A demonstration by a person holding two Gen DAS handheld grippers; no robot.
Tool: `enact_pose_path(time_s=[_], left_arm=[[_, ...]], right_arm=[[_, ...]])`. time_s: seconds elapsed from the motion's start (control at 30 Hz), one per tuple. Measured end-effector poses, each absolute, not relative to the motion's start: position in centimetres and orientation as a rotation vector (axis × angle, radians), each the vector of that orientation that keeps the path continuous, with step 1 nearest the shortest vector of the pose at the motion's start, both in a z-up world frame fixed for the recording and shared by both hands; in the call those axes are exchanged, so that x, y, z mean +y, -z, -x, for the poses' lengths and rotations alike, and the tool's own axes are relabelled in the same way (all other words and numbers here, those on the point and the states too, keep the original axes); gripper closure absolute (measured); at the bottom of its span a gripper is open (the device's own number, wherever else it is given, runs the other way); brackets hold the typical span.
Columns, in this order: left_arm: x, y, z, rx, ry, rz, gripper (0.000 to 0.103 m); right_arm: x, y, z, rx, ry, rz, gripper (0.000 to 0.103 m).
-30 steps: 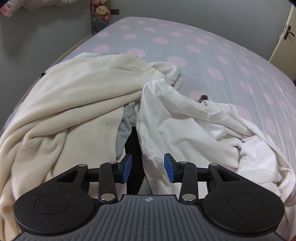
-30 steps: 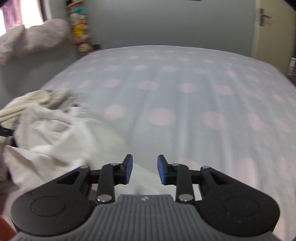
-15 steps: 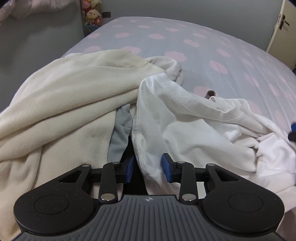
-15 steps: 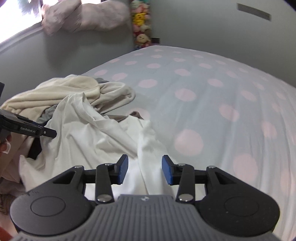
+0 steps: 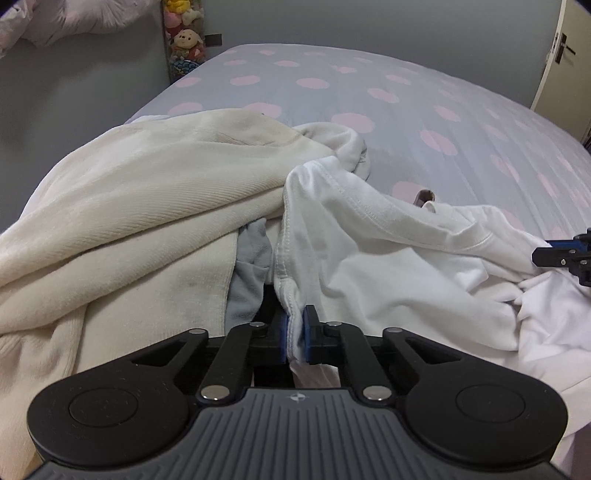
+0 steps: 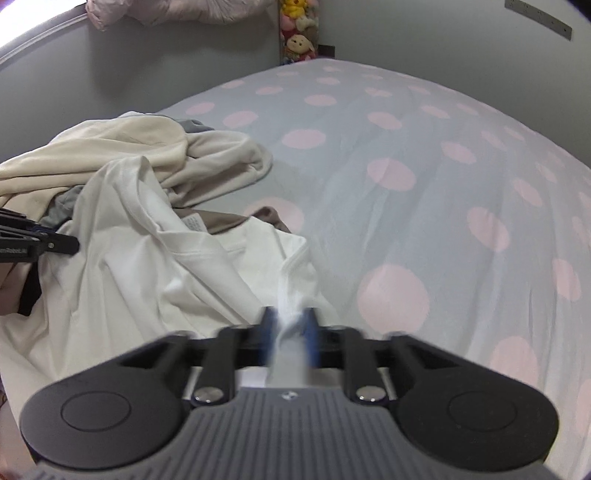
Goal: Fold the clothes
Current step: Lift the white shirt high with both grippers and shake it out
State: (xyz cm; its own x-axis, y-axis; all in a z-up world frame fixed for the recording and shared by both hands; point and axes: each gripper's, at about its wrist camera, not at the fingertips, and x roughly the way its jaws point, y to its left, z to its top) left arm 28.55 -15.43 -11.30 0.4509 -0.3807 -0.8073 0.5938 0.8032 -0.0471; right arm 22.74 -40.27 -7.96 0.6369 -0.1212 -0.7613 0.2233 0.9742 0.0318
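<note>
A crumpled white t-shirt (image 5: 388, 251) lies on the bed, also in the right wrist view (image 6: 155, 266). My left gripper (image 5: 295, 334) is shut on the shirt's stitched hem at its left edge. My right gripper (image 6: 290, 330) is shut on a bunched fold of the same shirt at its right edge; its tips are blurred. The right gripper's tip shows at the far right of the left wrist view (image 5: 565, 256); the left gripper's tip shows at the left of the right wrist view (image 6: 40, 242).
A cream sweater (image 5: 140, 206) lies heaped left of the shirt, over a grey garment (image 5: 247, 273). A brown garment (image 6: 229, 219) peeks from under the shirt. The grey bedsheet with pink dots (image 6: 424, 192) stretches away right. Stuffed toys (image 5: 183, 33) stand by the wall.
Both grippers have closed on the white shirt: the left on its hem, the right on a fold. The right gripper has swung left toward the clothes pile.
</note>
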Motion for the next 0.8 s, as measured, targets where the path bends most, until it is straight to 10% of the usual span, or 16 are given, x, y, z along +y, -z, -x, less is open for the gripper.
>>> enact_pose_path(time_s=[0.8], left_arm=[[-15.8,-13.1,-14.0,0.429,0.812,-0.116,0.101]], right_arm=[[-44.0,-16.8,4.1,0.374,0.722,0.104,0.090]])
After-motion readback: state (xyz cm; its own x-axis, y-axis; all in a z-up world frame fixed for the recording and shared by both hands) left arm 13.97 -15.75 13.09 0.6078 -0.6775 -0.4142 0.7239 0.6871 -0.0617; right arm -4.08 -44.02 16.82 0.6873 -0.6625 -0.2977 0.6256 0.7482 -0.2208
